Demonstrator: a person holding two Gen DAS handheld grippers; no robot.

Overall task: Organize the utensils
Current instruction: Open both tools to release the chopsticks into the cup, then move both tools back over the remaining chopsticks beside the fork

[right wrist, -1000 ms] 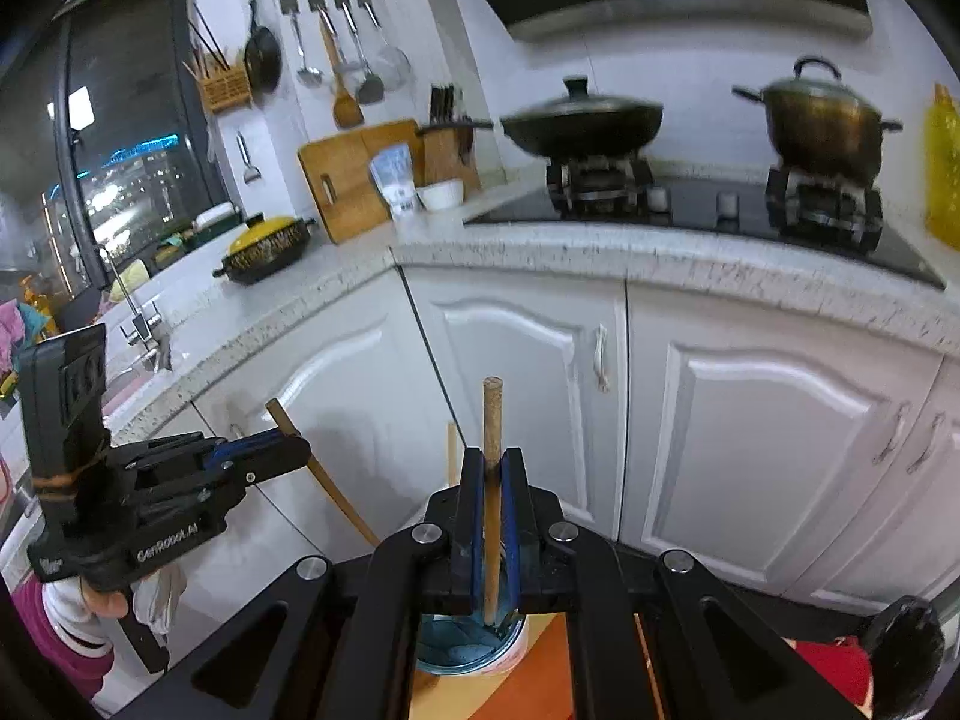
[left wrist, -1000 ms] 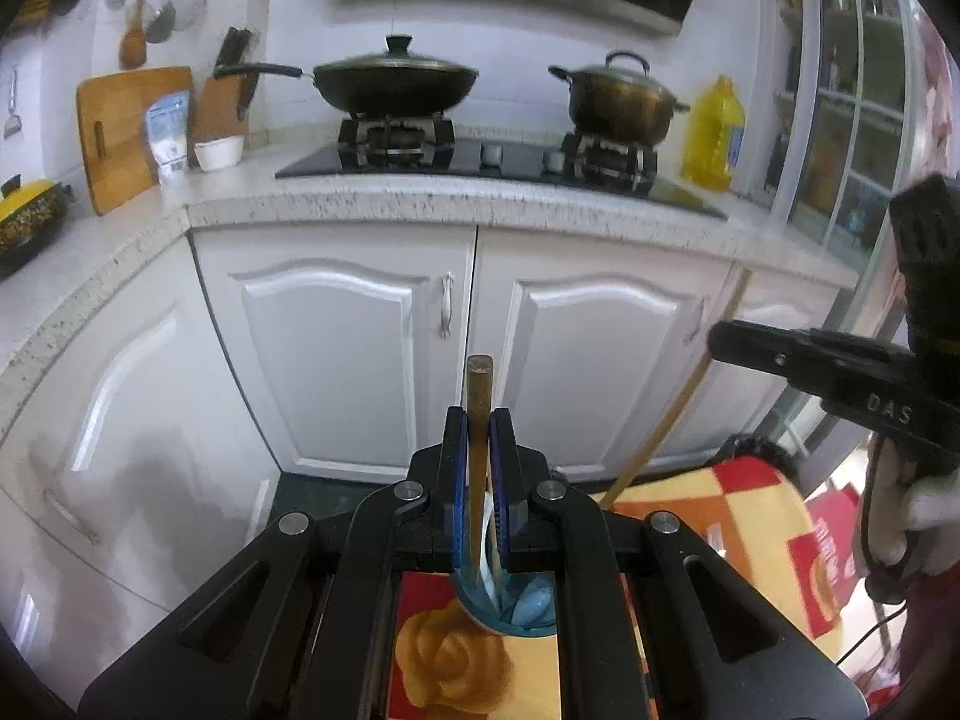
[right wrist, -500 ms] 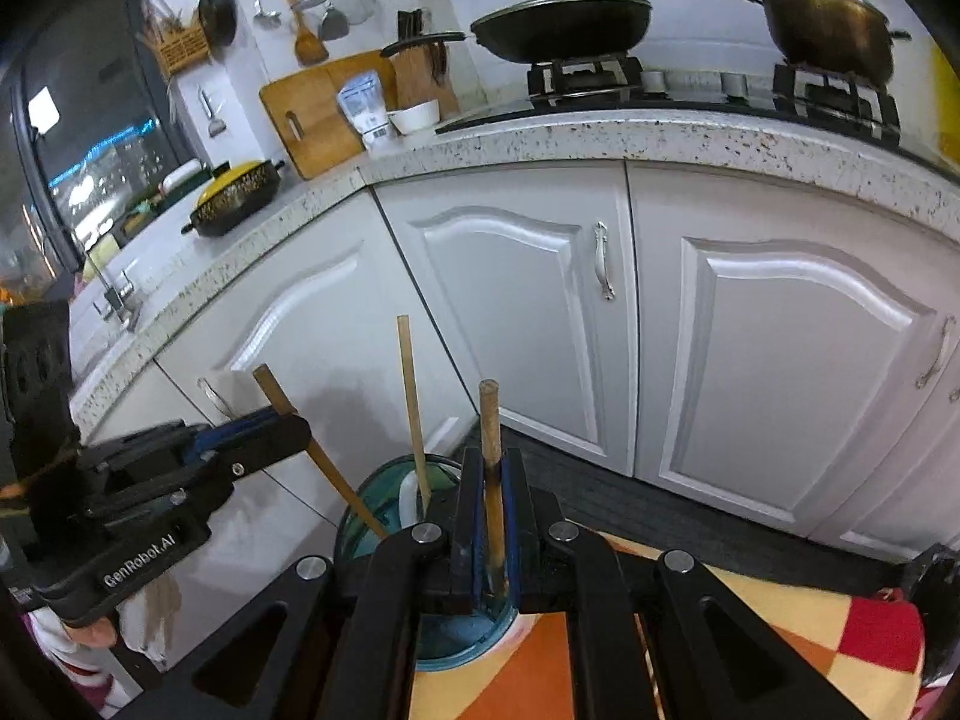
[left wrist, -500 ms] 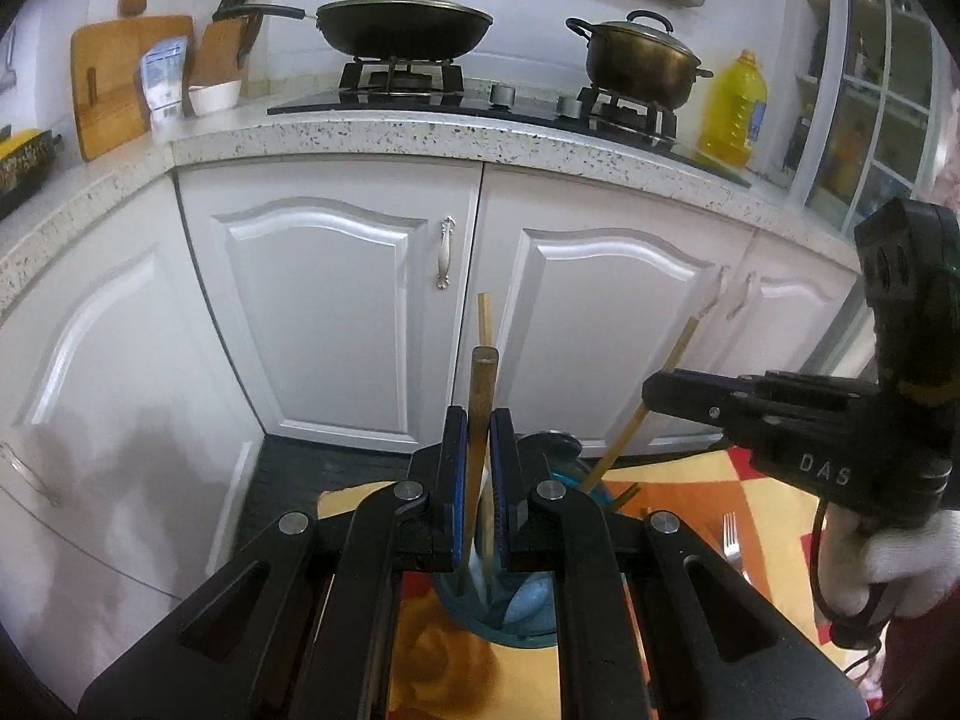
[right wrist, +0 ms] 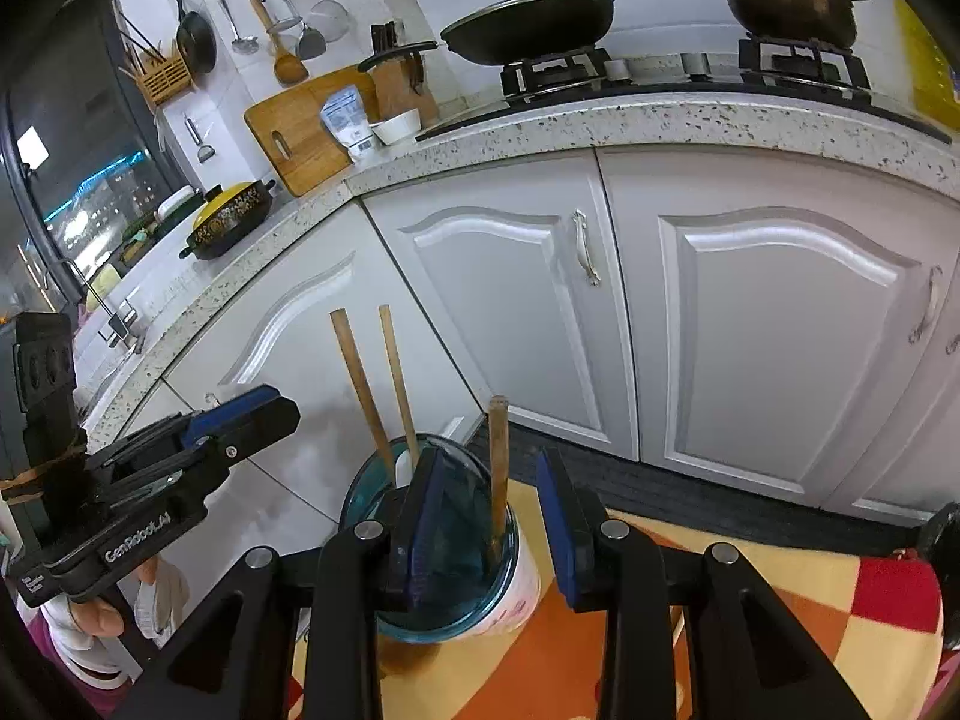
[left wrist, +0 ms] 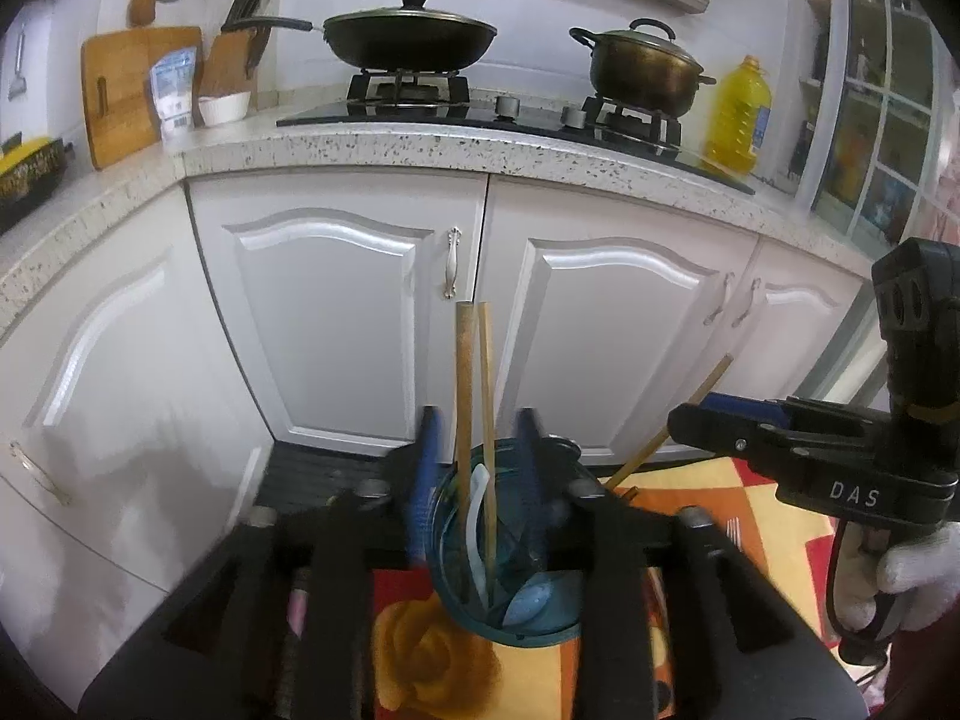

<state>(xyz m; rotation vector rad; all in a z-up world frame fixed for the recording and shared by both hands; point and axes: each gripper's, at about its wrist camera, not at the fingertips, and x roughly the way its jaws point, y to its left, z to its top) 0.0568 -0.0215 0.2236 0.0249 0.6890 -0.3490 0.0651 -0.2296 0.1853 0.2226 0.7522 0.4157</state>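
Straddling teal cup [left wrist: 510, 588] at lower centre of left wrist view, left gripper [left wrist: 474, 468] released, jaws apart; two wooden sticks [left wrist: 465, 420] upright inside – withdrawal could clip them, tip cup off cloth

Right wrist view: right gripper [right wrist: 492, 510] also spread, third stick [right wrist: 497, 468] standing free between jaws in cup [right wrist: 456, 564], lower centre – snag risk on retreat

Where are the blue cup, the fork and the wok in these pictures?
blue cup [left wrist: 543, 624], left wrist view, near rim.
fork [left wrist: 732, 531], left wrist view, tines.
wok [right wrist: 534, 30], right wrist view, dark side wall.
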